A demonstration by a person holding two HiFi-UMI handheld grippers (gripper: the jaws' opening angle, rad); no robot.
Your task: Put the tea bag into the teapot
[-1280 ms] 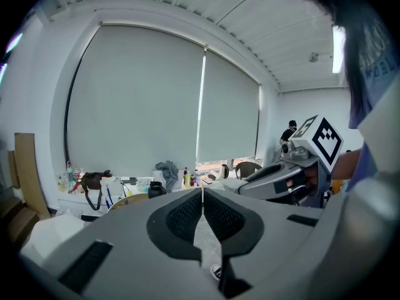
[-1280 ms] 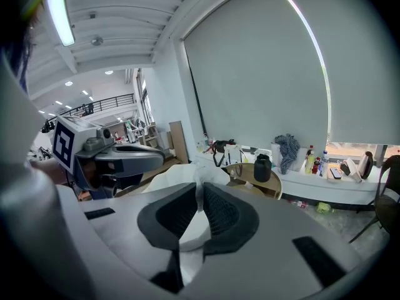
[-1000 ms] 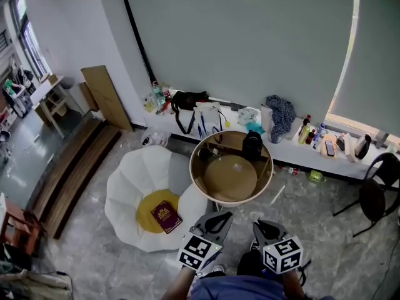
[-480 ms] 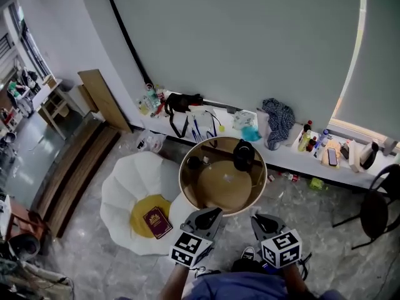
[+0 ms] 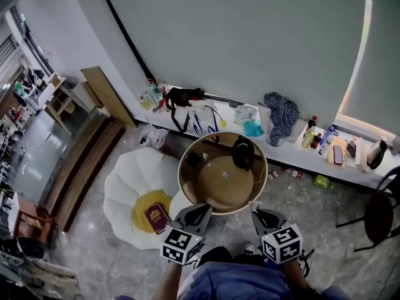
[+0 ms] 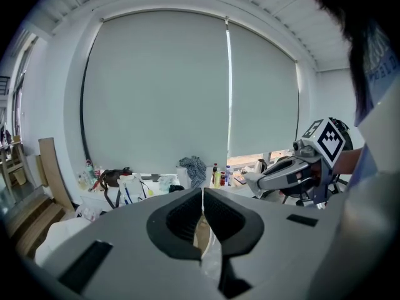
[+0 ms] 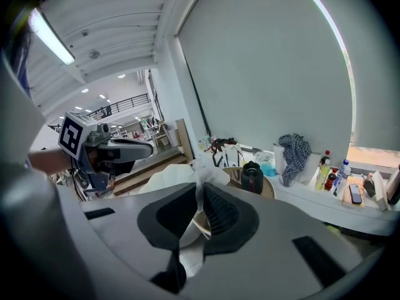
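The tea bag point(image 5: 226, 175), if the small pale scrap at the middle of the round table point(image 5: 215, 195) was it, lay loose there and well apart from both tools. Off the table's left edge stood a white chair point(image 5: 128, 180) with a red book point(image 5: 156, 217) on its yellow cushion. The left gripper point(image 6: 202, 191) came next, its jaws clenched on nothing. A small dark vessel point(image 5: 192, 159) sat by the table's left edge, and the black teapot point(image 5: 242, 153) stood at the far edge, right of the middle. The right gripper point(image 7: 200, 189) also had its jaws pressed together. The white showing past its tips looked like the chair beyond rather than anything held. Within the last second both grippers had drawn forward, so their tips now sat just short of the table's near edge. The approach seemed nearly done and the pick-up not yet begun. One pair of jaws would need to part before reaching for the bag.
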